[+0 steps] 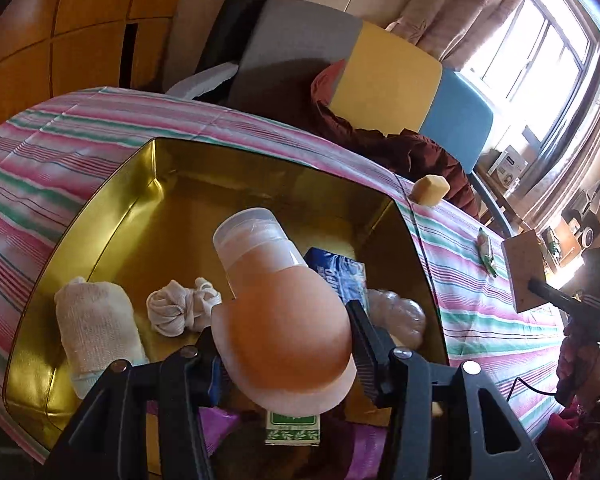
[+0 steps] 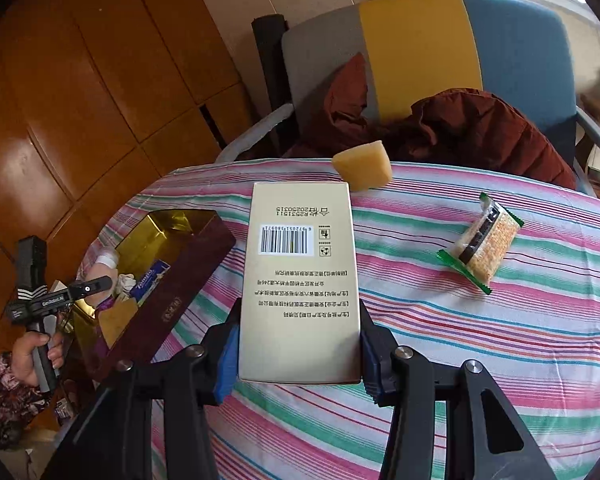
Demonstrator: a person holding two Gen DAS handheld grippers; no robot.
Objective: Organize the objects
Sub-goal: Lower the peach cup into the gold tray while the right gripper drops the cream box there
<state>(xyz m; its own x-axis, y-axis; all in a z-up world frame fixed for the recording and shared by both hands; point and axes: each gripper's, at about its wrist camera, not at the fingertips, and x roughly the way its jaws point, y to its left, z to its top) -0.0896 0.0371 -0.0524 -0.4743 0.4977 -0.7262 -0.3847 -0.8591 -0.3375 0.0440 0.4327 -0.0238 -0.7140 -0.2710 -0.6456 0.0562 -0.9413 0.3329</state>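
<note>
Gold-lined and open on a striped tablecloth (image 2: 480, 340), a storage box (image 1: 112, 216) takes in the household clutter. Above it the left gripper (image 1: 284, 344) is clamped on a squat translucent bottle (image 1: 278, 296) of orange-pink liquid, cap pointing away, held over the box's near half (its dark maroon outer wall shows only in the right wrist view). Inside lie a rolled white towel (image 1: 94, 320) at the left, a knotted white cloth (image 1: 180, 306) beside it, a blue packet (image 1: 336, 270) and a crumpled clear wrapper (image 1: 398, 314) at the right, with a green-and-white carton (image 1: 294, 428) at the near edge.

To the right of the box, the right gripper (image 2: 300, 344) grips a tall beige carton (image 2: 300, 280) by its sides, barcode face up, above the cloth. Beyond it a yellow sponge block (image 2: 362, 170) sits at the table's far edge, and a green-edged snack bar (image 2: 482, 240) lies well to the right. A hand (image 2: 28, 360) in a floral sleeve holds the left gripper's handle.
</note>
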